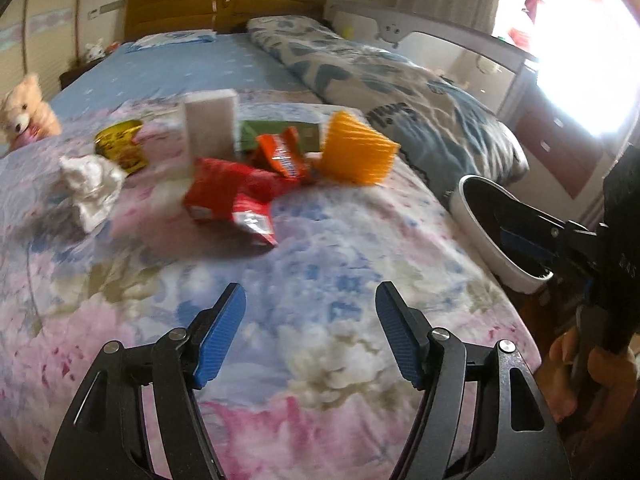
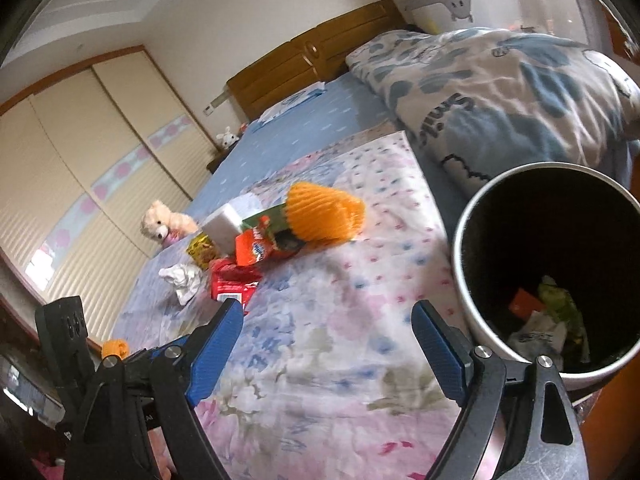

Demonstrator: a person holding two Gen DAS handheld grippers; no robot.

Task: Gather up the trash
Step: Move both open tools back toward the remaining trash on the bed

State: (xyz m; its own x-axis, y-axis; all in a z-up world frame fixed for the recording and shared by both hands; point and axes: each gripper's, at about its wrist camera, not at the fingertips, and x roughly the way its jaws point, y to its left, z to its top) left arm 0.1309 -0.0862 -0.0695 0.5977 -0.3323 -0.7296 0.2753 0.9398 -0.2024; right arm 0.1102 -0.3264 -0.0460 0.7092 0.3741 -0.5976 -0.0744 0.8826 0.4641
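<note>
Trash lies in a pile on the floral bedspread (image 1: pixel 320 264): a red snack bag (image 1: pixel 232 200), an orange wrapper (image 1: pixel 282 154), an orange foam net (image 1: pixel 358 150), a green packet (image 1: pixel 276 132), a white box (image 1: pixel 210 120), a yellow packet (image 1: pixel 120 146) and crumpled white tissue (image 1: pixel 92 188). My left gripper (image 1: pixel 310 332) is open and empty, hovering short of the red bag. My right gripper (image 2: pixel 326 344) is open and empty over the bed, beside the white bin (image 2: pixel 468 280), which holds some trash (image 2: pixel 548 316). The pile also shows in the right wrist view, with the red bag (image 2: pixel 232 282) nearest.
A rolled blue patterned duvet (image 1: pixel 400 92) lies along the bed's right side. A teddy bear (image 1: pixel 24 110) sits at the left edge. The wooden headboard (image 1: pixel 224 4) is at the back. The bin (image 1: pixel 488 236) stands off the bed's right edge.
</note>
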